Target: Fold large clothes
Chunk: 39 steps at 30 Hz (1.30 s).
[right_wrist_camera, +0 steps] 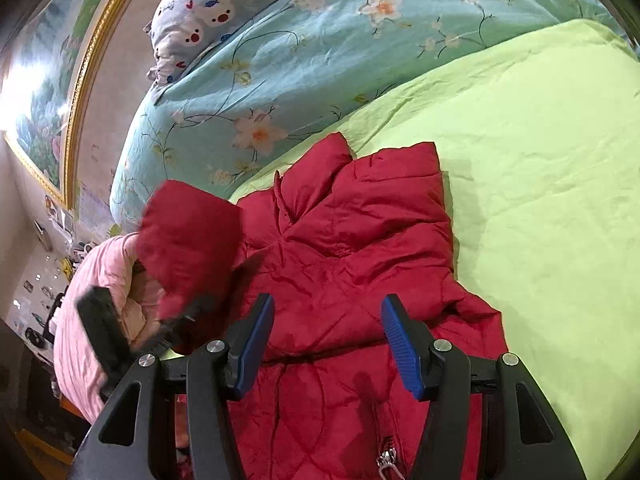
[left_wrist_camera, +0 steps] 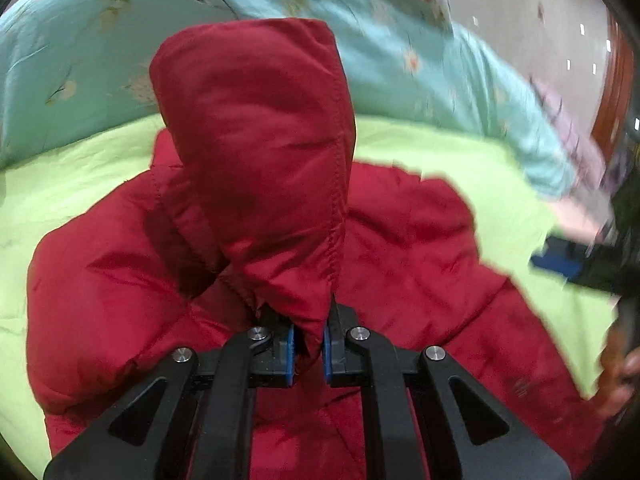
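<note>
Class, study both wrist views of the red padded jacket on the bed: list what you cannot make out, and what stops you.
- Red padded jacket: its hem is cut off by the bottom edge in both views.
- Raised red sleeve pinched by the left gripper: hides the jacket's middle in the left wrist view.
- Right gripper: motion-blurred at the left view's edge.
- Small items on the shelf: too small, right wrist view.

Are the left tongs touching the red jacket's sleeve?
Touching. In the left wrist view, the left tongs are shut on the sleeve end, red fabric pinched between both blue pads and lifted above the red jacket.
</note>
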{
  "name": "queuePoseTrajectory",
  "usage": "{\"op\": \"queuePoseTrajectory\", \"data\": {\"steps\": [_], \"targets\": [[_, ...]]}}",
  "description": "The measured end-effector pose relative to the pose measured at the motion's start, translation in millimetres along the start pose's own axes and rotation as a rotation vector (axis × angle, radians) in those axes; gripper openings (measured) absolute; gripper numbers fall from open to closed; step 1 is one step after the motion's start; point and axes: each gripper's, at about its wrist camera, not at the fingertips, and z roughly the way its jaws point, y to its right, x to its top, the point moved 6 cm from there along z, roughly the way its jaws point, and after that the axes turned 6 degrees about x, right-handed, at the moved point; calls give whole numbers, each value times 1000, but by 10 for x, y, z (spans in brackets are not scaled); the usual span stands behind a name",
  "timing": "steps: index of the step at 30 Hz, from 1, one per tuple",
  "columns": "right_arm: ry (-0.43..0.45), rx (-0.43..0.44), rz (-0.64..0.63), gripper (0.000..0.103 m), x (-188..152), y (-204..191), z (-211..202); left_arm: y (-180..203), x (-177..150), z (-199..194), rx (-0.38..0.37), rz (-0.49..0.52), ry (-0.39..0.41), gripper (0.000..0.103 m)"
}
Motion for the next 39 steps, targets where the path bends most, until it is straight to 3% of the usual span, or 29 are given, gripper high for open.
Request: {"op": "queuePoseTrajectory", "data": {"steps": [4, 8, 17, 20, 24, 28, 30, 32, 35, 39], "targets": [[-28, 25, 21, 59, 80, 18, 114, 68, -173, 77, 11, 75, -29, 10], [-55, 67, 51, 75, 166, -5, 284, 157, -270, 103, 57, 162, -35, 12], [-146, 230, 95, 77, 367, -368, 837, 302, -348, 159, 127, 255, -34, 12], [-192, 220, 119, 87, 391, -391, 1010, 362, -351, 169, 151, 280, -29, 12], [-255, 260, 165, 87, 334, -403, 1187, 468, -393, 177, 215, 352, -15, 14], [-254, 249, 146, 86, 317, -421, 1207, 569, -425, 168, 247, 401, -10, 16], [-262, 200, 122, 70, 303, -381, 1217, 551, -412, 146, 222, 378, -23, 17], [-280, 168, 126, 26, 280, -313, 1215, 478, -347, 124, 179, 337, -39, 19], [-278, 136, 106, 13, 267, -222, 1162, 390, -306, 13, 83, 271, -58, 23], [-241, 117, 57, 10, 314, -218, 1005, 300, -289, -209, -58, 182, -69, 25]]}}
